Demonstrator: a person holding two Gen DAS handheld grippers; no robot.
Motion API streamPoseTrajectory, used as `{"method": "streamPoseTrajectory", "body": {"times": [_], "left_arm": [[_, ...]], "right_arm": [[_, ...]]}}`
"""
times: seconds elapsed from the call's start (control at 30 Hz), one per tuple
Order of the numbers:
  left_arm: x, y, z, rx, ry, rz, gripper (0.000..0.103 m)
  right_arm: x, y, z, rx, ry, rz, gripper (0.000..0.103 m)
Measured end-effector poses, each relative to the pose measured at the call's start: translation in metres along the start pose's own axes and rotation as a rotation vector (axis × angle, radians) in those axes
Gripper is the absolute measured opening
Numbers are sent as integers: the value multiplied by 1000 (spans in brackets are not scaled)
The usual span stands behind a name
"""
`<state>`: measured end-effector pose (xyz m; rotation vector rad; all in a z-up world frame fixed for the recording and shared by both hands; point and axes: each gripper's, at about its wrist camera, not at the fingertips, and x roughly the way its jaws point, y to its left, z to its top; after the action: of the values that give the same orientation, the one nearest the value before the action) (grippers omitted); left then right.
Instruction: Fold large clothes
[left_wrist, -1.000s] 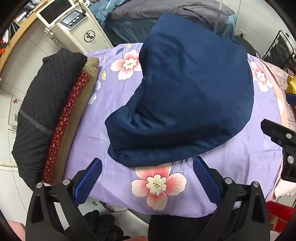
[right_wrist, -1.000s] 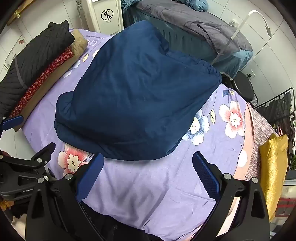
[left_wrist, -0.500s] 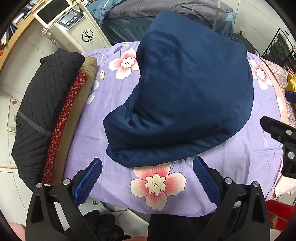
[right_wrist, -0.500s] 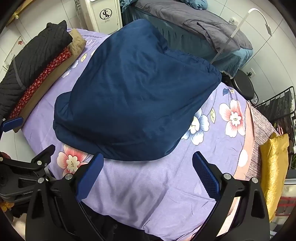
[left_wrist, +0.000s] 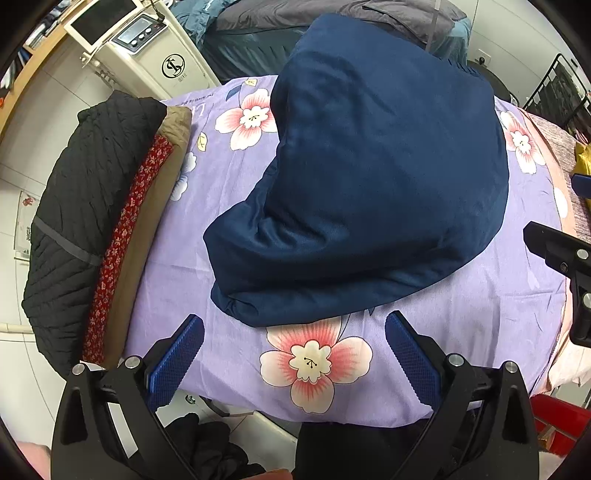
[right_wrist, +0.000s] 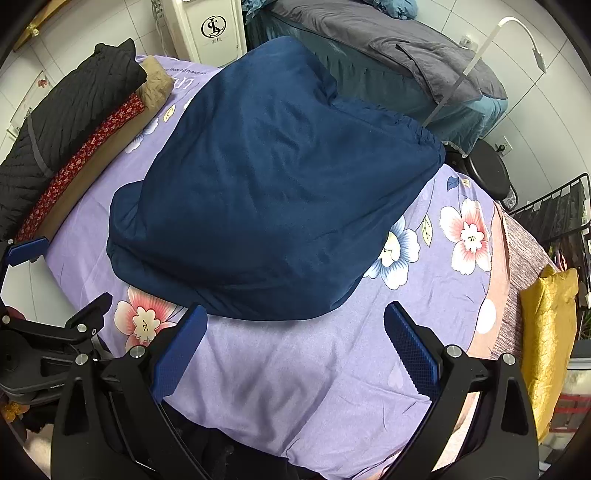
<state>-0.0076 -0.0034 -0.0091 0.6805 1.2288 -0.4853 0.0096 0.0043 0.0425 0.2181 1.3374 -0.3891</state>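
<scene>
Surface: a table or bed draped in a purple floral sheet (left_wrist: 207, 221), with pink-and-white flowers printed on it.
Garment: a large navy blue garment (left_wrist: 369, 177) lay folded into a thick bundle in the middle of the sheet, its rounded near edge facing both grippers; which kind of clothing it was could not be made out.
Stack: a pile of folded clothes (left_wrist: 85, 206) sat along the sheet's left edge, black quilted on top, red patterned and tan beneath, apart from the navy bundle.
Left gripper: the left gripper (left_wrist: 294, 354) hovered over the near edge, blue pads spread wide, holding nothing.
Right gripper: the right gripper (right_wrist: 295, 345) hung just short of the bundle, fingers wide apart and empty.
Cushion: a yellow cushion (right_wrist: 550, 339) lay at the far right.
</scene>
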Motion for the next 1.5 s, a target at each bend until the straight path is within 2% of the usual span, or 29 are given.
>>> {"method": "streamPoseTrajectory", "body": {"times": [1.5], "left_arm": [[6,8,-1,-1,13,-10,97]], "right_arm": [[1,5,-2,-3,6,7,95]]}}
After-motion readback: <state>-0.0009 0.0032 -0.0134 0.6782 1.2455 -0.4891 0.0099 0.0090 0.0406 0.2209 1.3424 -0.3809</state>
